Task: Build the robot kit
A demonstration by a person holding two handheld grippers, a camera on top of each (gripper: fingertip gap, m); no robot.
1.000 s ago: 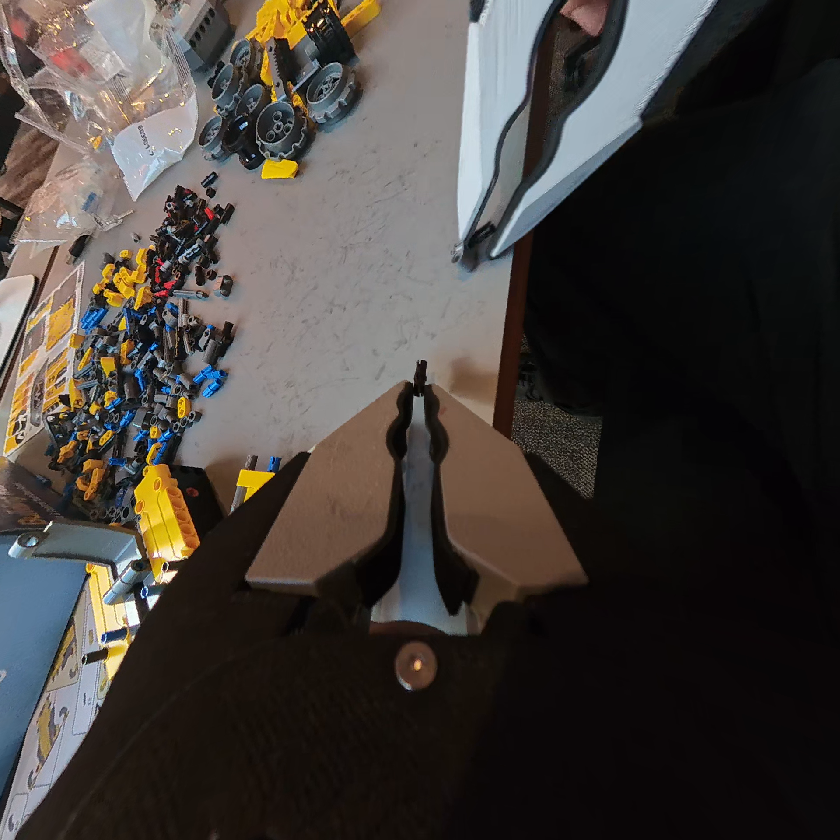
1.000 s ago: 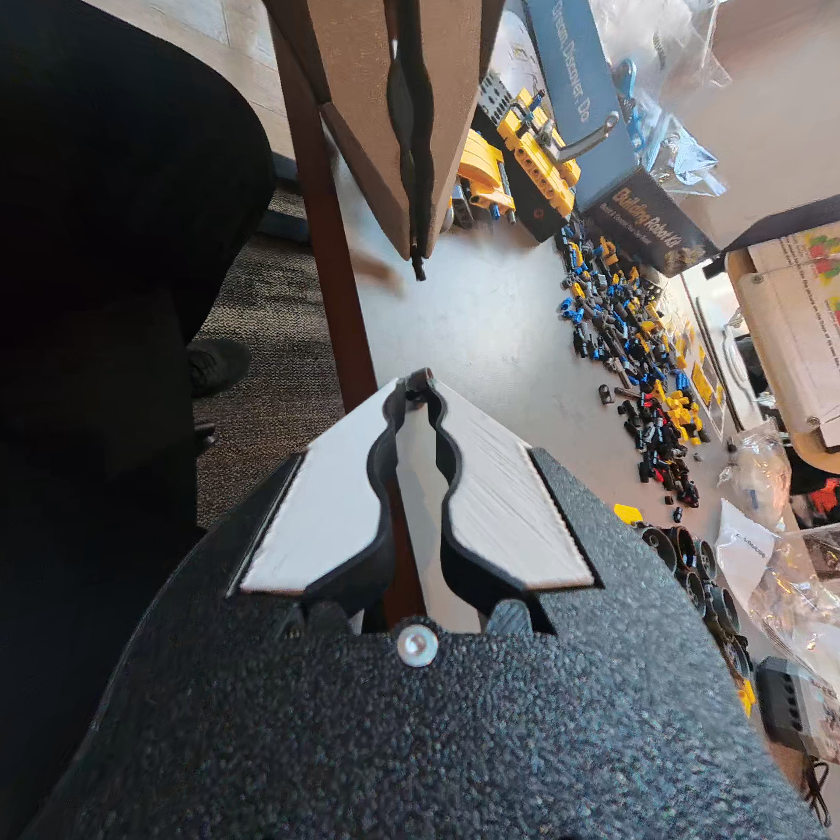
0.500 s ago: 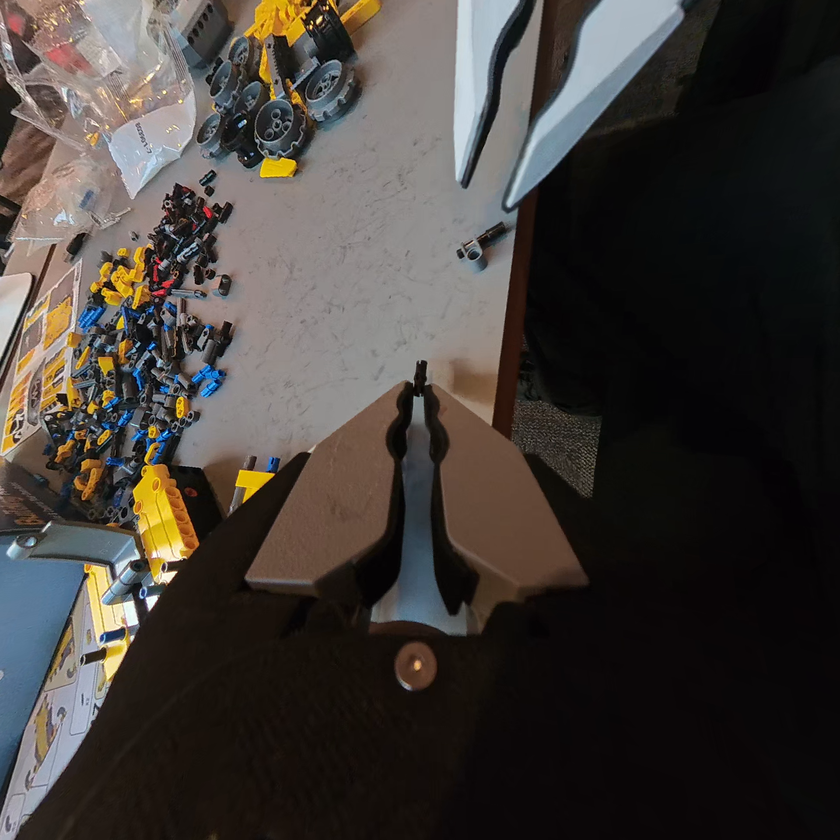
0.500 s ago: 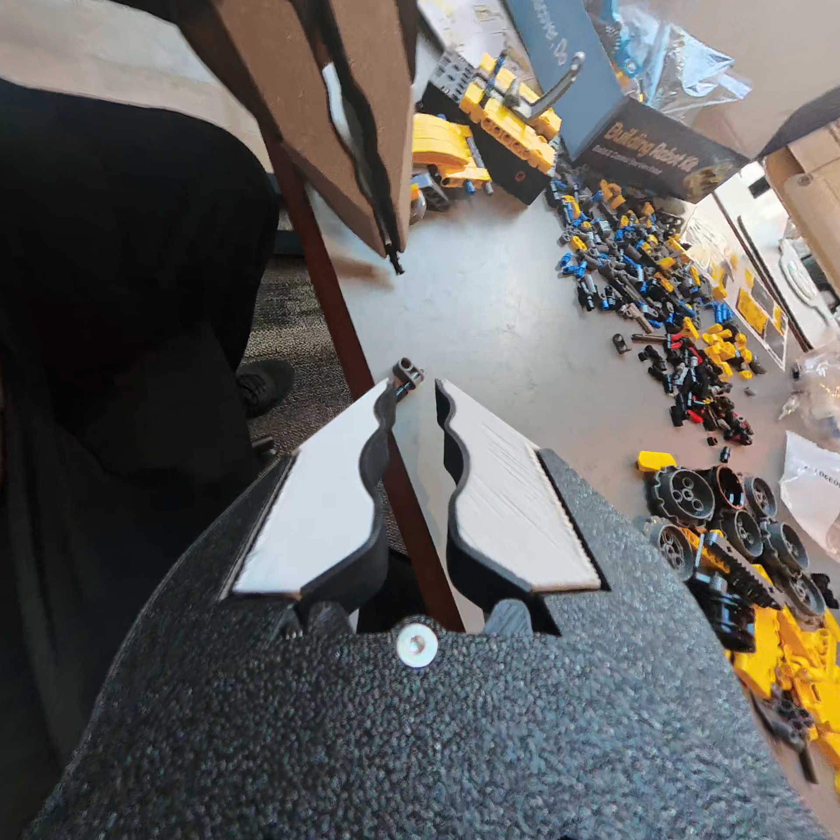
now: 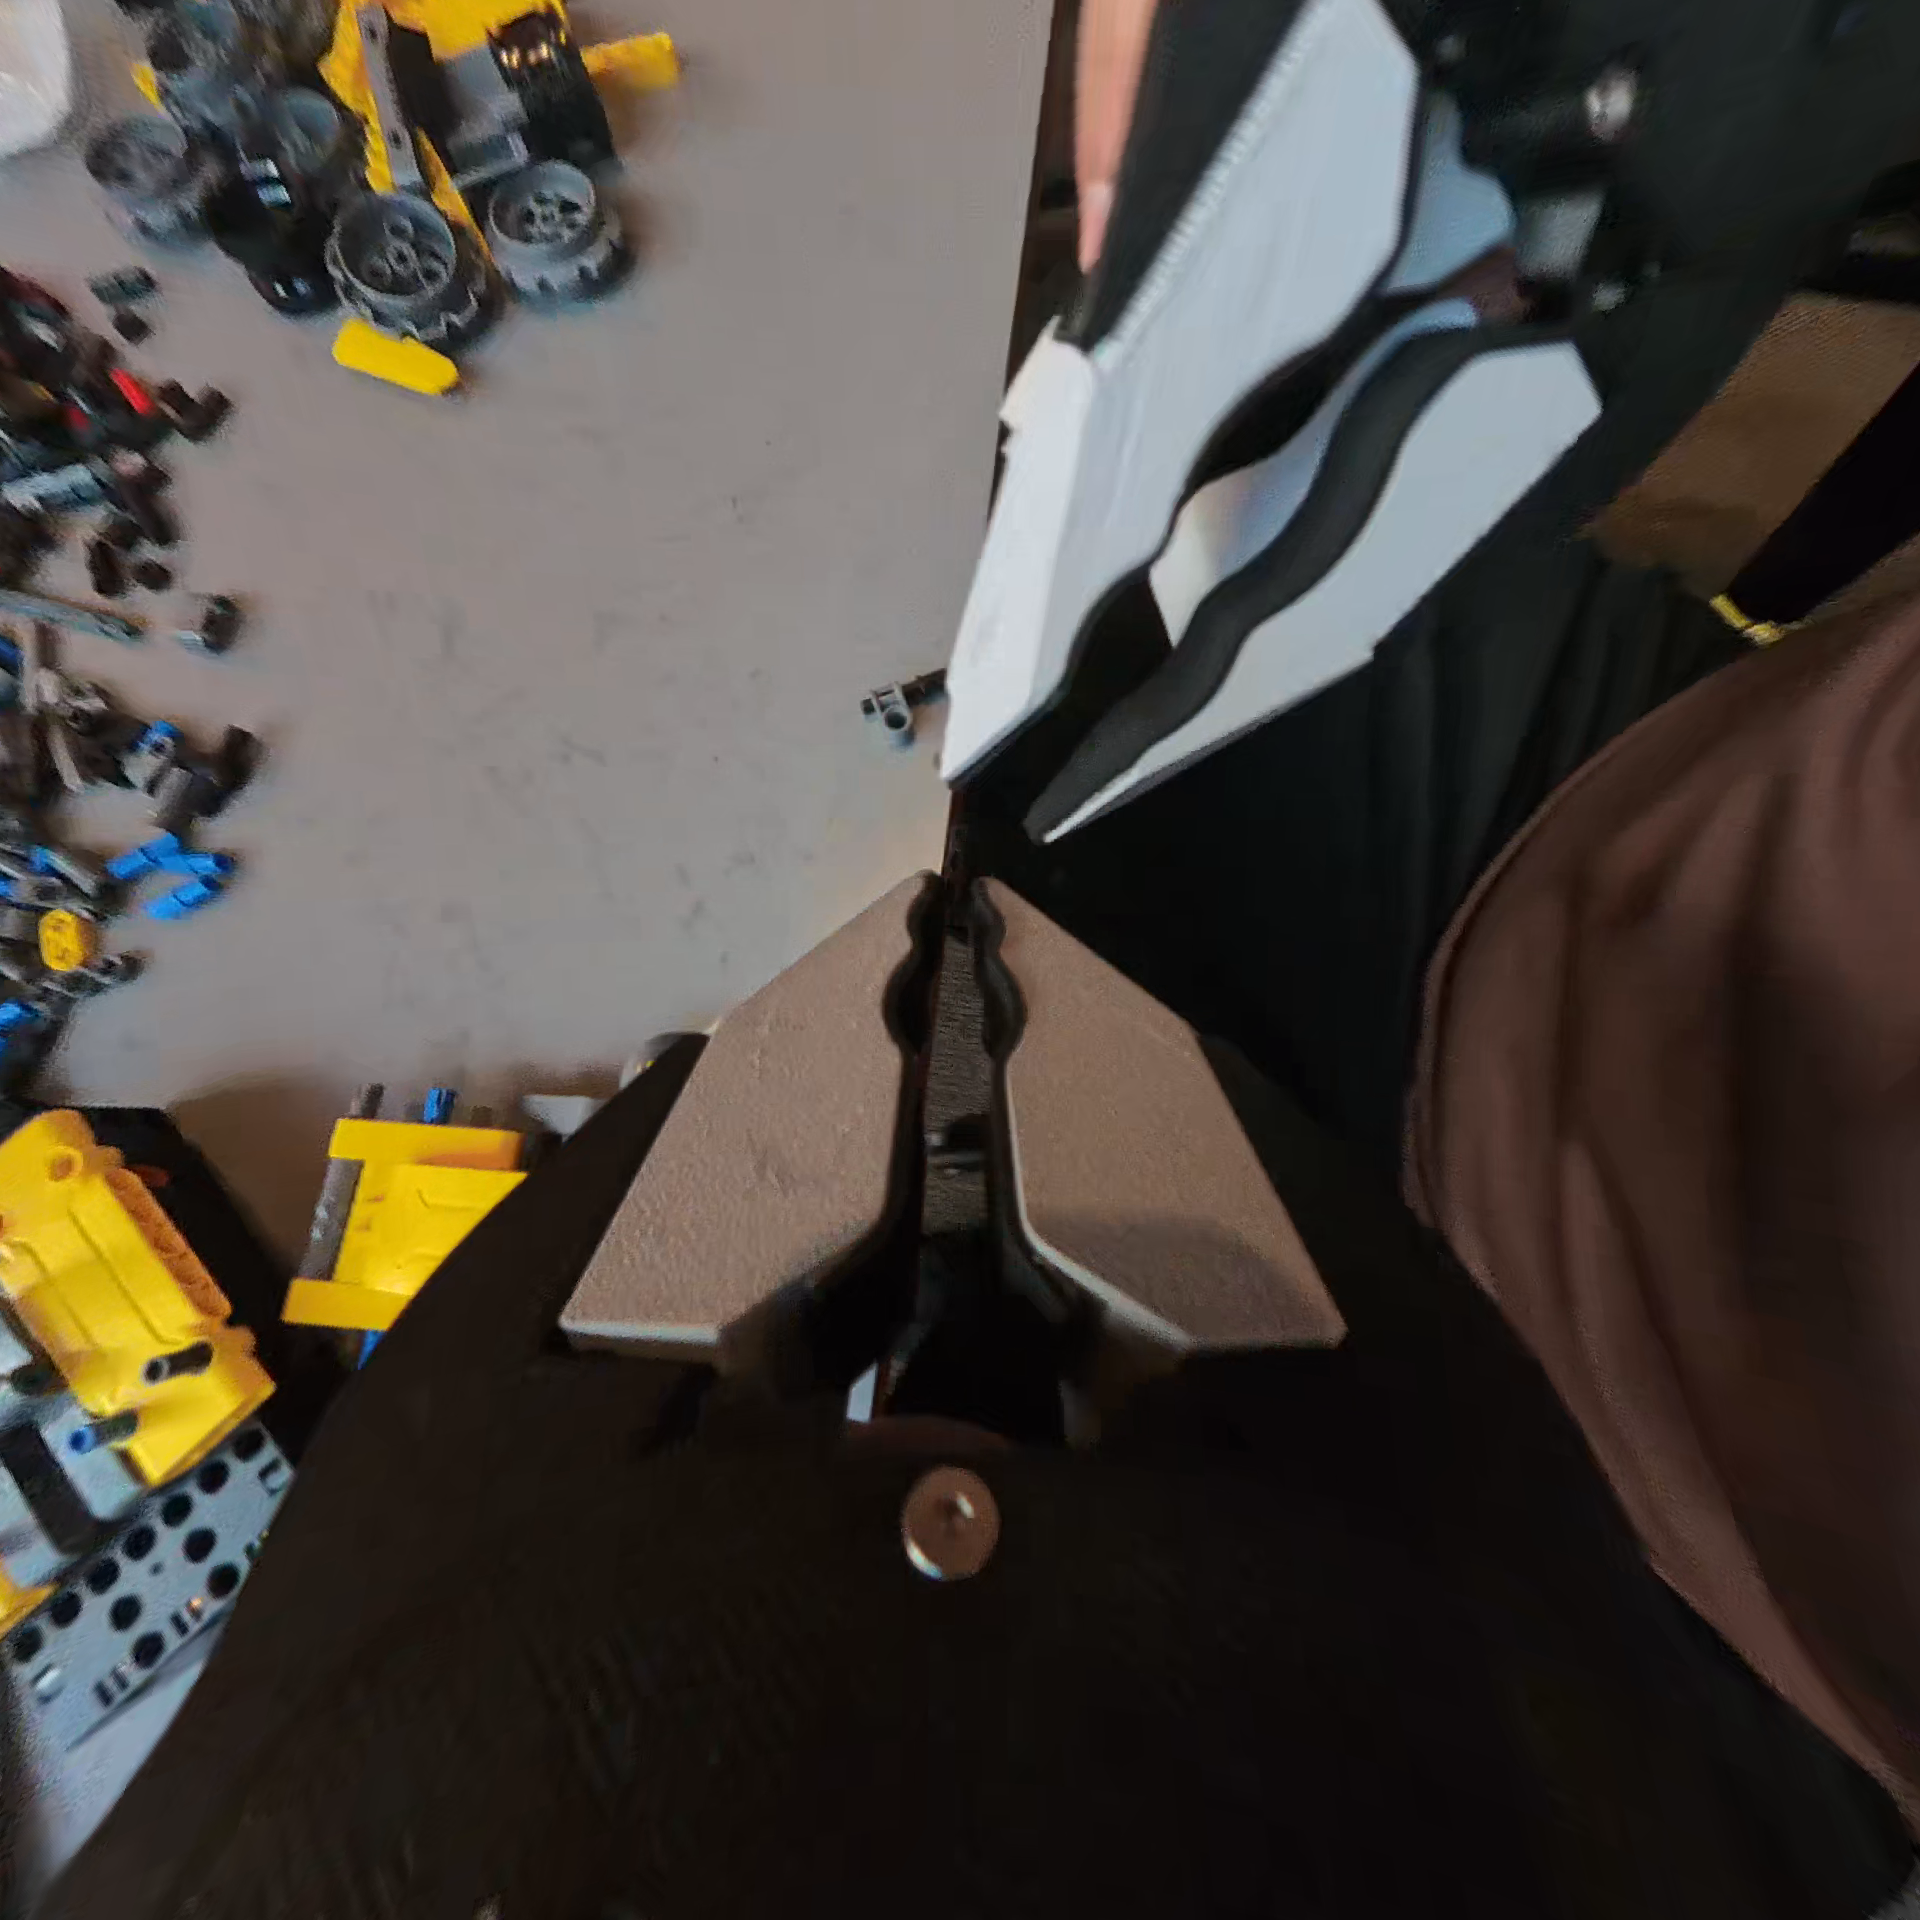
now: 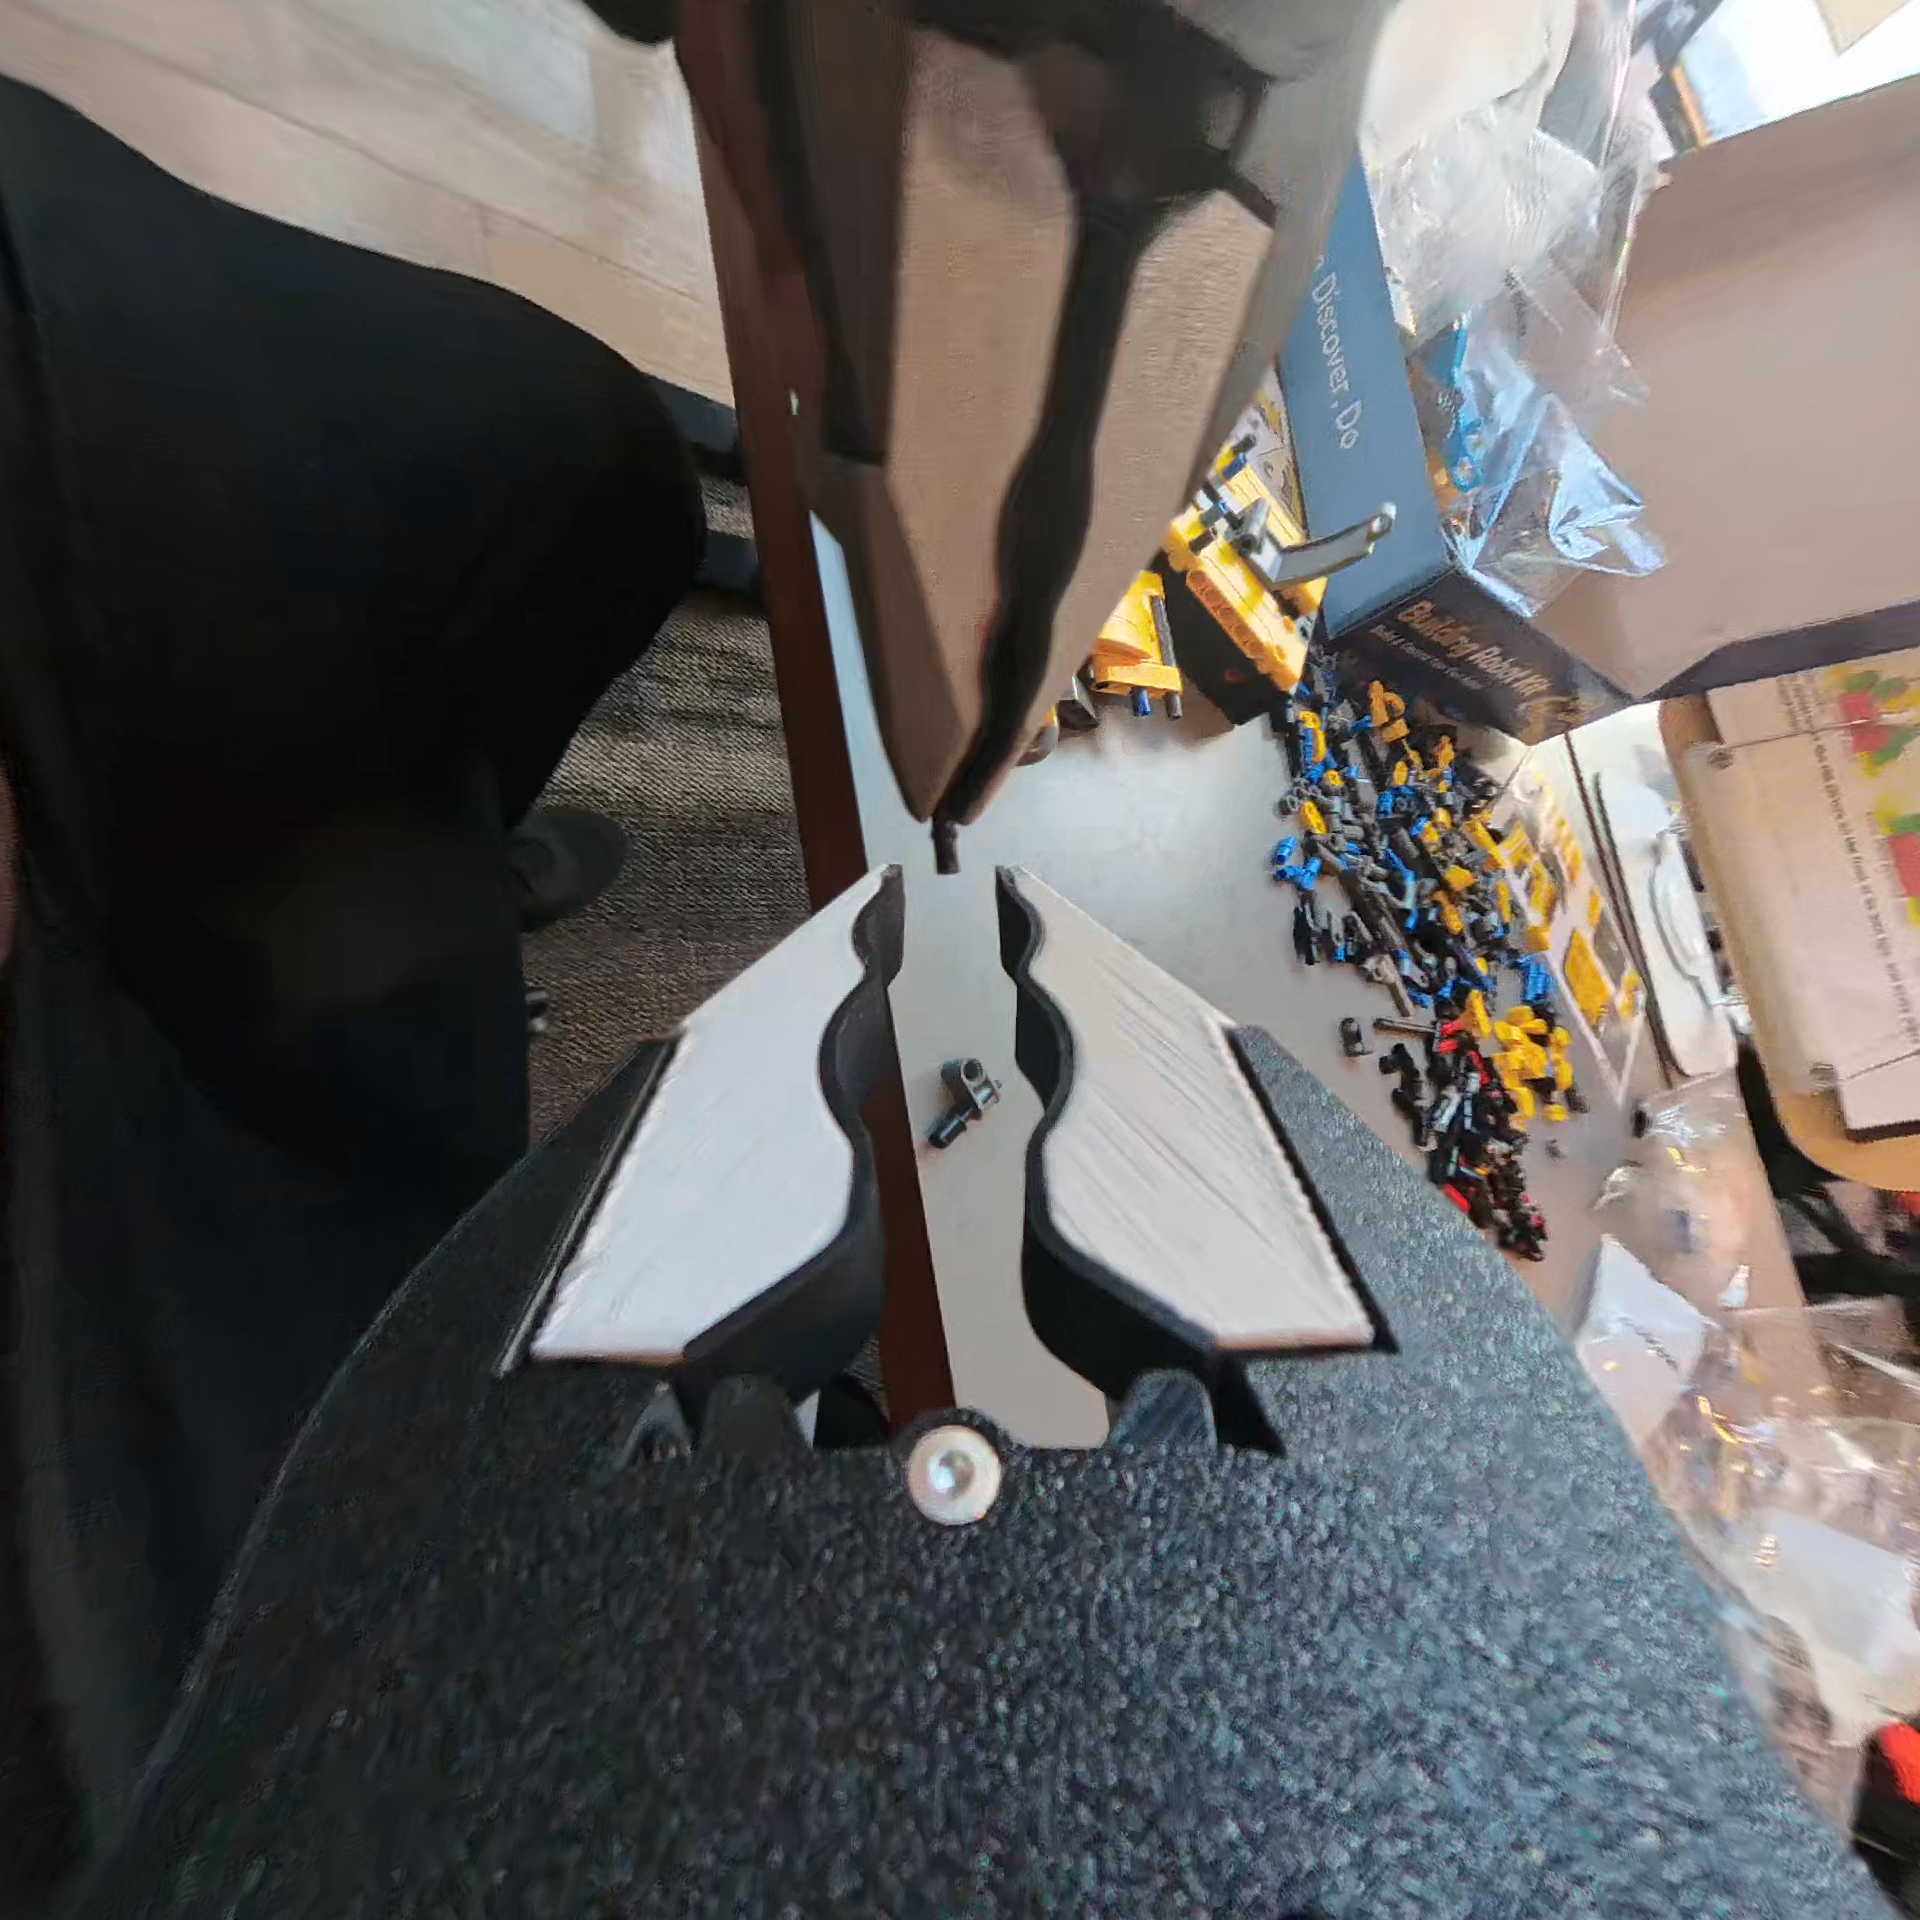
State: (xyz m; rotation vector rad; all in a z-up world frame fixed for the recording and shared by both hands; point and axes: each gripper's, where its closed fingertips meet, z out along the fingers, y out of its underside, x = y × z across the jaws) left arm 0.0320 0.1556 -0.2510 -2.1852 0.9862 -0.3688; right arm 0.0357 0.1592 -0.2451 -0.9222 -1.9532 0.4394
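My left gripper point(image 5: 954, 896) has brown fingers and is shut on a small black pin, which sticks out of its tips over the table's brown edge. The pin point(image 6: 945, 847) shows better in the right wrist view, under the left gripper point(image 6: 954, 805). My right gripper point(image 6: 948, 878) has white fingers, is open and empty, and its tips are just short of the pin. A small grey connector with a black pin point(image 6: 961, 1103) lies on the grey table point(image 5: 623, 623) between the right fingers. It also shows in the left wrist view point(image 5: 896, 709), beside the right gripper point(image 5: 995, 802).
A pile of small black, blue and yellow parts point(image 6: 1455, 935) lies across the table. A yellow vehicle with grey wheels point(image 5: 416, 187) stands at the back, with yellow blocks point(image 5: 104, 1330) near the left gripper. A blue box point(image 6: 1382, 499) and plastic bags point(image 6: 1507, 260) are nearby. A brown sleeve point(image 5: 1714, 1143) is at the right. The grippers are tip to tip, or close to it.
My right gripper opened and let go of the grey connector, which now lies on the table near the edge. Both grippers moved closer; the left pin tip now nearly meets the right fingertips.
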